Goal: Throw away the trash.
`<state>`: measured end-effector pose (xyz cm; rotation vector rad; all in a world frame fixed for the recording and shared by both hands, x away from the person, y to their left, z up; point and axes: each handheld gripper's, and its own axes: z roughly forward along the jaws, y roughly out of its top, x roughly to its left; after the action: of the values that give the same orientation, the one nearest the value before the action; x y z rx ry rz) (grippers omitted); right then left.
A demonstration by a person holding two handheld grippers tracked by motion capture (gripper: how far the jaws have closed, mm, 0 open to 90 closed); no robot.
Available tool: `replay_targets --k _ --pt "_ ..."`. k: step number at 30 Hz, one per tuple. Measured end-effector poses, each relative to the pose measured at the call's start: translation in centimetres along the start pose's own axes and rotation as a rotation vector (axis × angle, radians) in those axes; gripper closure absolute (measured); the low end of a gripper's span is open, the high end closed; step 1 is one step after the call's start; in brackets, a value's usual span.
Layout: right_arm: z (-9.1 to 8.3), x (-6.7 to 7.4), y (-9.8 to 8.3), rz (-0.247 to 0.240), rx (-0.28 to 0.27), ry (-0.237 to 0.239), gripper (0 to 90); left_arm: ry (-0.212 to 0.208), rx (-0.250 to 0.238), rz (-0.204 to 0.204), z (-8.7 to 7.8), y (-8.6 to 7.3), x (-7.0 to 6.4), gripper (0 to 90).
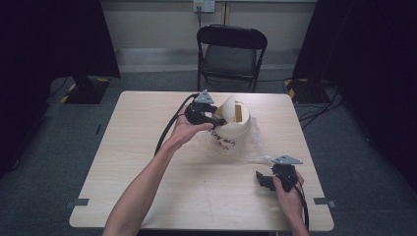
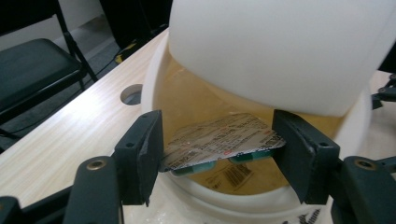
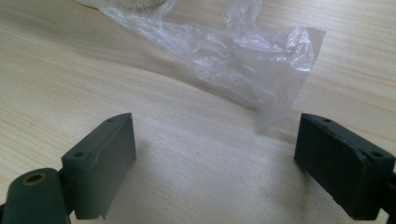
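A white plastic tub (image 1: 235,132) with dark writing on its side stands in the middle of the table, its lid (image 2: 280,46) raised over the mouth. My left gripper (image 1: 205,116) reaches into that mouth. In the left gripper view its jaws (image 2: 219,135) are shut on a silver printed blister pack (image 2: 229,133), pads pressing both short edges, just above the tub's rim (image 2: 154,79). My right gripper (image 1: 260,178) rests near the table's front right, open, with bare wood between its jaws (image 3: 215,158). A crumpled clear plastic bag (image 3: 243,56) lies just beyond them.
The clear bag (image 1: 258,147) lies on the wooden table (image 1: 147,162) between the tub and my right gripper. A round cable hole (image 2: 132,93) sits in the tabletop beside the tub. A black folding chair (image 1: 231,54) stands behind the far edge.
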<state>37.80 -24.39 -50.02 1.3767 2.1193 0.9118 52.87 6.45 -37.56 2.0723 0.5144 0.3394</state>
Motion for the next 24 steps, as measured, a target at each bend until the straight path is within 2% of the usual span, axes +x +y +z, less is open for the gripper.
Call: replay_targets --k 2,3,5,11,14,19,20,21,24 --pt "0.0 0.0 0.0 0.0 0.0 0.0 11.4 0.007 -0.001 0.009 0.0 0.0 0.1 31.0" --pt "0.0 0.0 0.0 0.0 0.0 0.0 11.4 0.004 -0.009 -0.013 0.1 -0.2 0.2 28.2" --pt "0.0 0.0 0.0 0.0 0.0 0.0 11.4 0.006 -0.012 -0.016 0.1 -0.2 0.2 25.9" --pt "0.0 0.0 0.0 0.0 0.0 0.0 11.4 0.007 -0.025 -0.022 -0.5 -0.3 0.5 23.1" --pt "0.0 0.0 0.0 0.0 -0.001 -0.001 11.4 -0.001 -0.038 -0.045 -0.9 -0.4 0.7 22.6" --pt "0.0 0.0 0.0 0.0 0.0 0.0 11.4 0.013 -0.055 -0.099 -2.5 -1.1 1.6 22.1" --pt "0.0 0.0 0.0 0.0 0.0 0.0 11.4 0.013 -0.055 -0.099 -2.5 -1.1 1.6 21.6" --pt "0.0 0.0 0.0 0.001 0.0 0.0 11.4 0.011 -0.07 -0.122 -3.2 -1.4 1.9 21.1" --pt "0.0 0.0 0.0 0.001 0.0 0.0 11.4 0.015 -0.075 -0.143 -3.9 -1.7 2.2 18.5"
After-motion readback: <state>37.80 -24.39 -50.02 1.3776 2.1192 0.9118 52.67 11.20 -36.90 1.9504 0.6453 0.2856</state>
